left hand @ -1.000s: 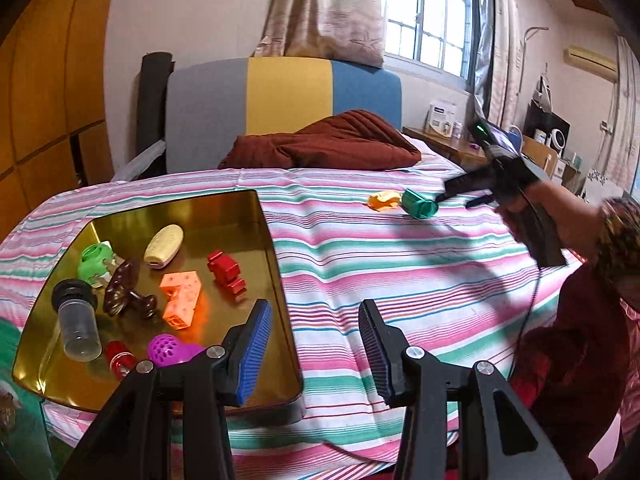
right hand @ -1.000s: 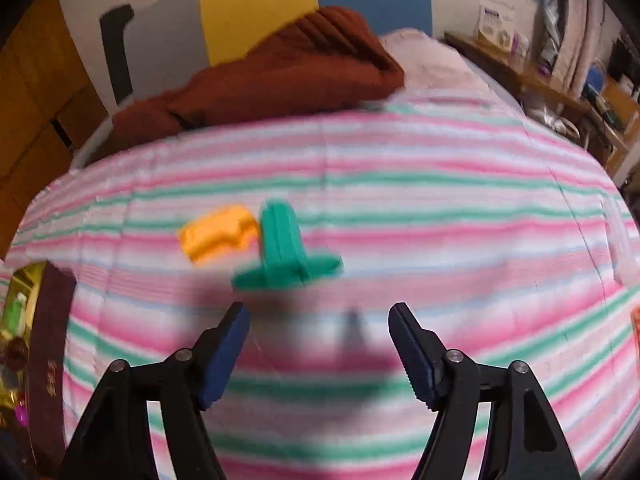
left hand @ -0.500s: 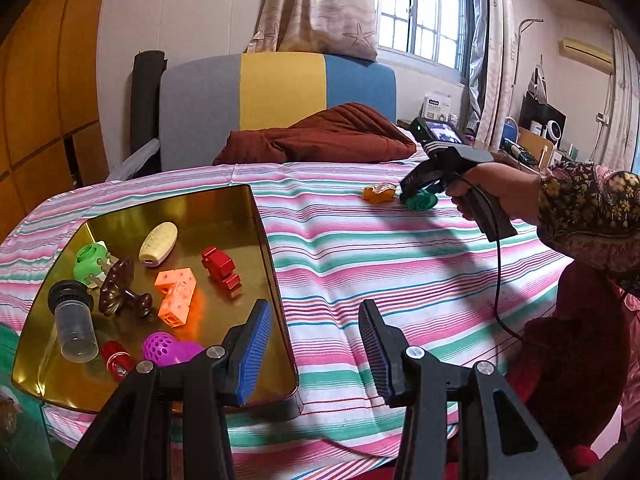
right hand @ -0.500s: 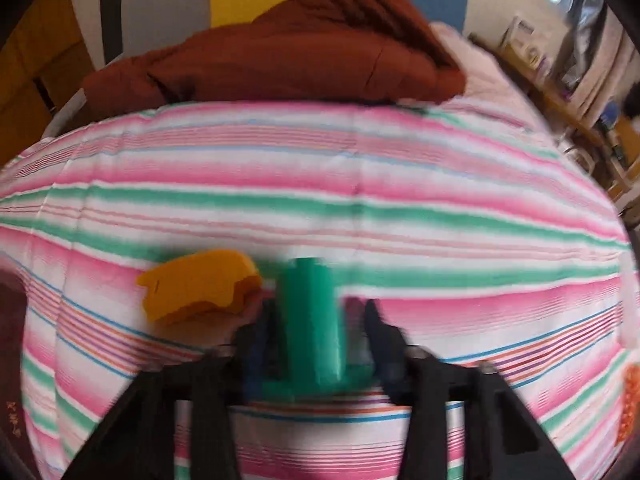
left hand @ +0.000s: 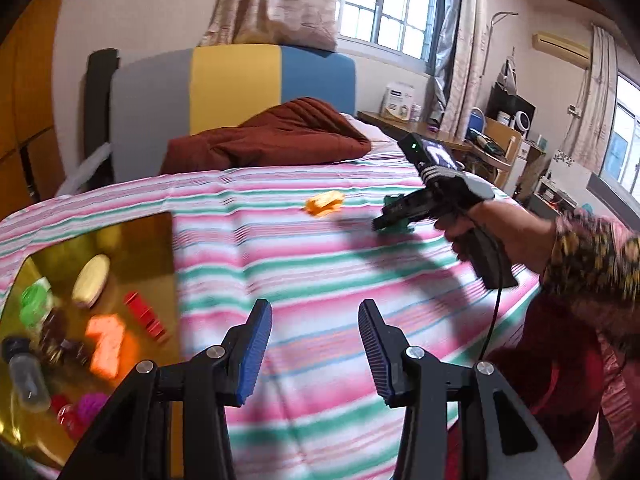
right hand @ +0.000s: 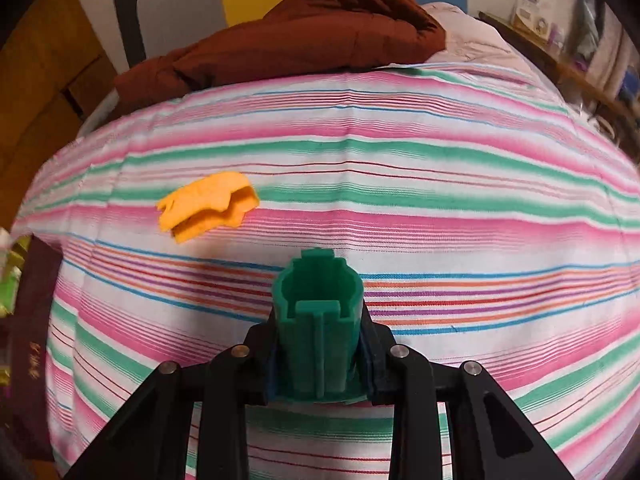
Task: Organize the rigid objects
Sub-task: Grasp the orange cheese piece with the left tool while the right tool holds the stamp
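While your right gripper (right hand: 320, 344) has just closed on the green piece (right hand: 318, 320), lift it straight, clear of the orange piece (right hand: 208, 206) at ten o'clock; your left gripper (left hand: 314, 354) hangs apart, empty, with the gold tray (left hand: 160, 236) at nine o'clock.

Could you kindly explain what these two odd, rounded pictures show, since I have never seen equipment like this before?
A person holds a two-finger gripper in each hand, each with a wide-angle camera looking along its fingers. The left camera shows the left gripper open and empty over a striped bedspread, beside a gold tray of small toys. It also shows the right gripper. The right camera shows that gripper shut on a green plastic piece. Its jaws have just been closing. An orange piece lies beyond it on the bedspread.
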`<state>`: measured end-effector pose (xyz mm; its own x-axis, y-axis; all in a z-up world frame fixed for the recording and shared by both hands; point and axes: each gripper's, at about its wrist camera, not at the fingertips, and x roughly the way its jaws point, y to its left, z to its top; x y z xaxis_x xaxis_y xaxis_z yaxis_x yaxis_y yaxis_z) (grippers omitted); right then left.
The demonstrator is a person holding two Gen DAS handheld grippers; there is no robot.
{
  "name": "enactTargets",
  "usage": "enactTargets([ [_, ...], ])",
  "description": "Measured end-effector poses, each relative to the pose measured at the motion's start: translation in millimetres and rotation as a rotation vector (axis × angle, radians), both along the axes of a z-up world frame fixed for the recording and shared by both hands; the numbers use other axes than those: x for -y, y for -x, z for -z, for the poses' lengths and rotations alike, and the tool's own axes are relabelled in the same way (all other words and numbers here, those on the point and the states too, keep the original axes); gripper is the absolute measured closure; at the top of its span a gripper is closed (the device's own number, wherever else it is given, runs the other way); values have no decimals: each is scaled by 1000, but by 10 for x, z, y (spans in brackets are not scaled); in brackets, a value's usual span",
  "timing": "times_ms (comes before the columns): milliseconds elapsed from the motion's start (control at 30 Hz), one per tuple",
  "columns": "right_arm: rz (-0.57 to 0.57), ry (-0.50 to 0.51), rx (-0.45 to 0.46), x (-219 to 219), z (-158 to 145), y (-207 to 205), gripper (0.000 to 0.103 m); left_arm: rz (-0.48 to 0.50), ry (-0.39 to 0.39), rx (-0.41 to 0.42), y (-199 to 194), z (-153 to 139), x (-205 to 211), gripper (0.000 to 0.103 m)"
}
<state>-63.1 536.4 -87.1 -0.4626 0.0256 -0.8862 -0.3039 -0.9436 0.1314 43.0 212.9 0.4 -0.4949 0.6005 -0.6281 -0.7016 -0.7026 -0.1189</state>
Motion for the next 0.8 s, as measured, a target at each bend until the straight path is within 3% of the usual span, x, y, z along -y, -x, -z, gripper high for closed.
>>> enactTargets([
  [133, 16, 21, 6, -35, -15, 8, 72, 40, 1, 34, 241, -85, -431, 51],
  [200, 30, 27, 11, -60, -18, 3, 72, 41, 21, 48, 373, -80, -628, 43],
  [267, 43, 16, 22, -94, -20, 8, 72, 50, 39, 42, 546, -68, -879, 43],
  [467, 97, 108, 13, -256, -13, -15, 72, 53, 196, 70, 1125, 235, -1629, 42],
  [633, 135, 181, 8, -365, -7, -28, 73, 68, 311, 17, 1435, 517, -2043, 42],
  [800, 141, 184, 14, -351, -8, -11, 73, 87, 343, -54, 1615, 657, -2244, 42],
])
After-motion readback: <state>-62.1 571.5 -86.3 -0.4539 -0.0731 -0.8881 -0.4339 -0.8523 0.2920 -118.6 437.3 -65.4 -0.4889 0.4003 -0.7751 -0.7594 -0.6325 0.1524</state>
